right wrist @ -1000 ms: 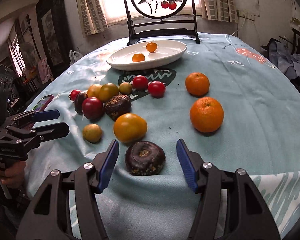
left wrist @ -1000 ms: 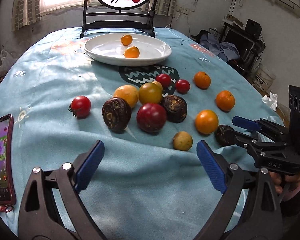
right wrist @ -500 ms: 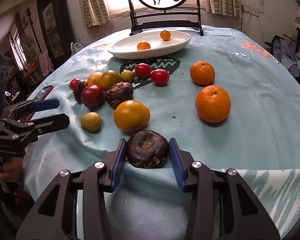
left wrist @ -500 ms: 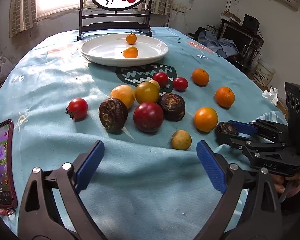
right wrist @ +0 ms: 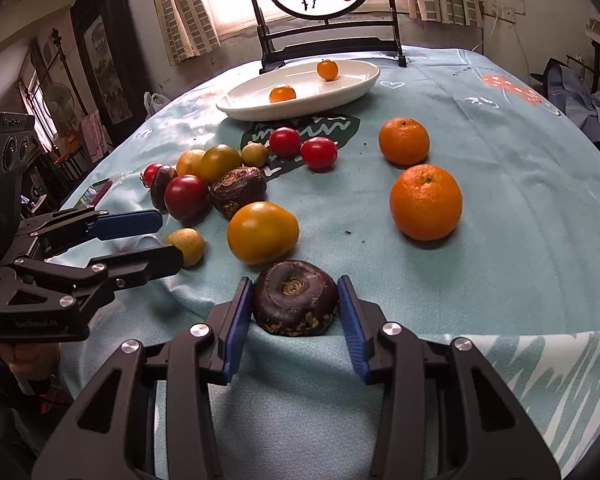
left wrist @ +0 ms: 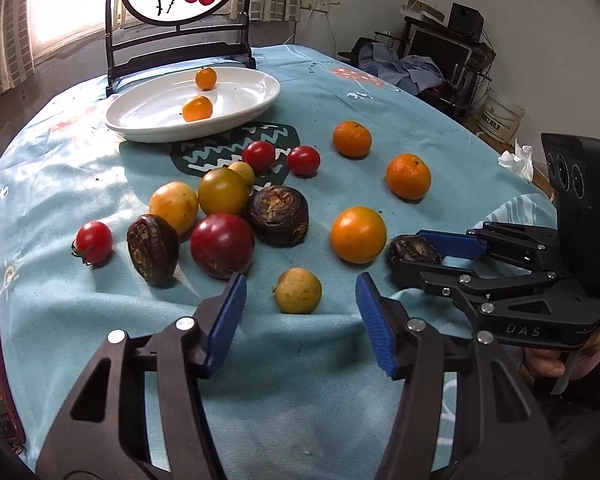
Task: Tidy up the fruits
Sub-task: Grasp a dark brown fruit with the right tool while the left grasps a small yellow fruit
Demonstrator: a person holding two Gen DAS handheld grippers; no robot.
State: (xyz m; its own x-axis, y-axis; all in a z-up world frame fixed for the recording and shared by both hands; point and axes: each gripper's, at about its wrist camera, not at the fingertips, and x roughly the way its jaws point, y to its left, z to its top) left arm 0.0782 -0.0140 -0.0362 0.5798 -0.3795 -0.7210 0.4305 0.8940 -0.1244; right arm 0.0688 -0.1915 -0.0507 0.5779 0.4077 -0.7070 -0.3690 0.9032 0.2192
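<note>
Both claws have narrowed since the earlier frames: the right claw has come in from a wide stance and now clenches the dark brown wrinkled fruit at the lower middle of its own view, blue pads pressed against either side, the fruit resting on the tabletop. Over in the left wrist view the left claw has slid forward over the cloth and its jaws are closing; the small yellow-green fruit sits between the blue pads at the lower middle of the frame, with clear gaps on both sides, so nothing is grasped there yet. I judge that two pickups are under way, the right one secured and ready to lift, the left one a moment short of contact. The white plate lies at the upper middle of the left view, well apart from both claws, and holds two small orange fruits; it looks the likely destination. Between plate and claws the remaining tomatoes, oranges and dark fruits lie scattered in a loose cluster.
</note>
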